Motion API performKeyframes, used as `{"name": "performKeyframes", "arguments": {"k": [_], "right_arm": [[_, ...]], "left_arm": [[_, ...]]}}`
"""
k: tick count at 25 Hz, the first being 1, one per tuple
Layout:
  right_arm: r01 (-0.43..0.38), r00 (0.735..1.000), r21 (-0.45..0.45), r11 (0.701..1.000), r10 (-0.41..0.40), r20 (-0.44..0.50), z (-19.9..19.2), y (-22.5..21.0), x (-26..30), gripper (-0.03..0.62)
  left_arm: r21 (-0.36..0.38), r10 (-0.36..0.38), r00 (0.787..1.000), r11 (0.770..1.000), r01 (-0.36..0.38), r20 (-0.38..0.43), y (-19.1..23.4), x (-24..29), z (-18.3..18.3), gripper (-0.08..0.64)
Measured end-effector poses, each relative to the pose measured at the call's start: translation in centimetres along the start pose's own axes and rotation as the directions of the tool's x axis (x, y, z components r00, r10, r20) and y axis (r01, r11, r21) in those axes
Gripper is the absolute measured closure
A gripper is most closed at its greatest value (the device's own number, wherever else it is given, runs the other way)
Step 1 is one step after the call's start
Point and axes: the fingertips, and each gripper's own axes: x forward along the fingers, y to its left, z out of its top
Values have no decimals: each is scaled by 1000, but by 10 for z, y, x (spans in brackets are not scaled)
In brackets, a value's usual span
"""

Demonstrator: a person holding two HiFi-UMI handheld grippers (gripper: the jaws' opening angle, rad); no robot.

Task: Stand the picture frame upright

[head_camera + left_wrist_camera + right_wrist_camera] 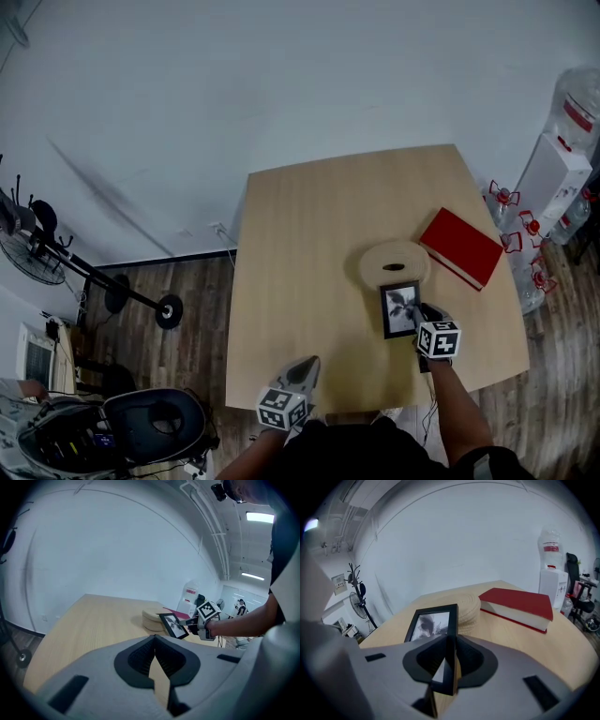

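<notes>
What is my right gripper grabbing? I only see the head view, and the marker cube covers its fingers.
Observer: In the right gripper view, the right gripper has its fingers clamped on one edge of the picture frame.
Operator: Is the frame lying flat?
Observer: No. The left gripper view shows it tilted, with the picture side angled upward.
Operator: And my left one?
Observer: The left gripper holds nothing; its fingers meet at the tips.

My left gripper (154, 638) with jaws together and empty, table (89, 620) beyond, I see the right gripper (193, 621) gripping the tilted picture frame (173, 625), round wooden board (151, 618) behind
</notes>
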Motion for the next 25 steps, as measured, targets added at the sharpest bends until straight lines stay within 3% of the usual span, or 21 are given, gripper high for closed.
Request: {"name": "performKeyframes", "arguments": {"k": [17, 19, 25], "right_arm": [[38, 997, -42, 998, -41, -63, -11, -4, 16, 525], [38, 998, -27, 999, -39, -50, -9, -4, 13, 478], [-15, 998, -78, 997, 20, 61, 20, 13, -21, 472]], "left_arm": [[-18, 31, 1000, 999, -31, -2, 9, 1, -4, 565], [-18, 21, 1000, 1000, -21, 0, 8, 3, -3, 565], [7, -4, 1000, 1000, 4, 13, 8, 11, 9, 565]]}}
